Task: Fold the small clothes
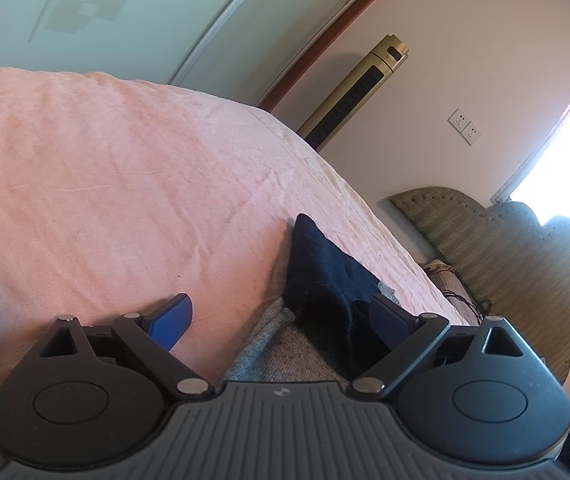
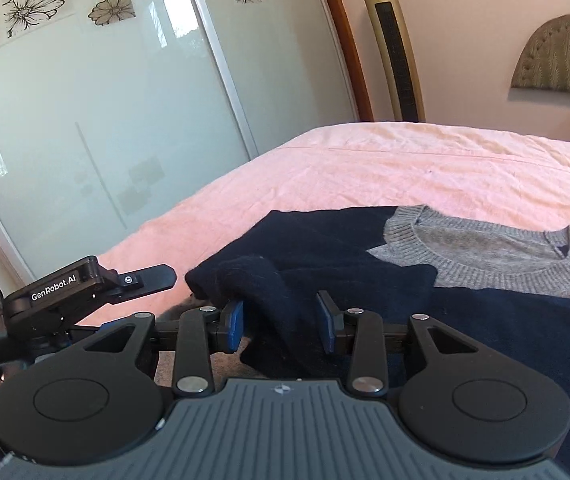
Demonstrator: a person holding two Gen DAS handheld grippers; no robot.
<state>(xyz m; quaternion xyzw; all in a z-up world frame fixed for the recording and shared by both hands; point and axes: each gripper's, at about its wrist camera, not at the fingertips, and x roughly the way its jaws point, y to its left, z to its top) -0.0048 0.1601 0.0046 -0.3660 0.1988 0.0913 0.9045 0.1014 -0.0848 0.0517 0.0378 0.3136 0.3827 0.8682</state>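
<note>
While the navy-and-grey sweater (image 2: 385,256) lies on the pink bed (image 2: 405,160), both tools gape: right hand-held gripper (image 2: 281,326) straddles a bunched sleeve, left hand-held gripper (image 1: 281,320) unclenched. Soft, light, floppy; pinch thick edges.

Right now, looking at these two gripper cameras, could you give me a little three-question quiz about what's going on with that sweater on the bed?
1. True or false: the right gripper has its blue pads on either side of a bunched navy fold of the sweater.
2. Multiple choice: the sweater's neckline is A) red, B) grey, C) white.
3. Fill in: the sweater lies on a ____ bedspread.

Key
1. True: the fold sits between the pads, though the jaws are not fully closed on it. The left gripper is open wide.
2. B
3. pink
</note>
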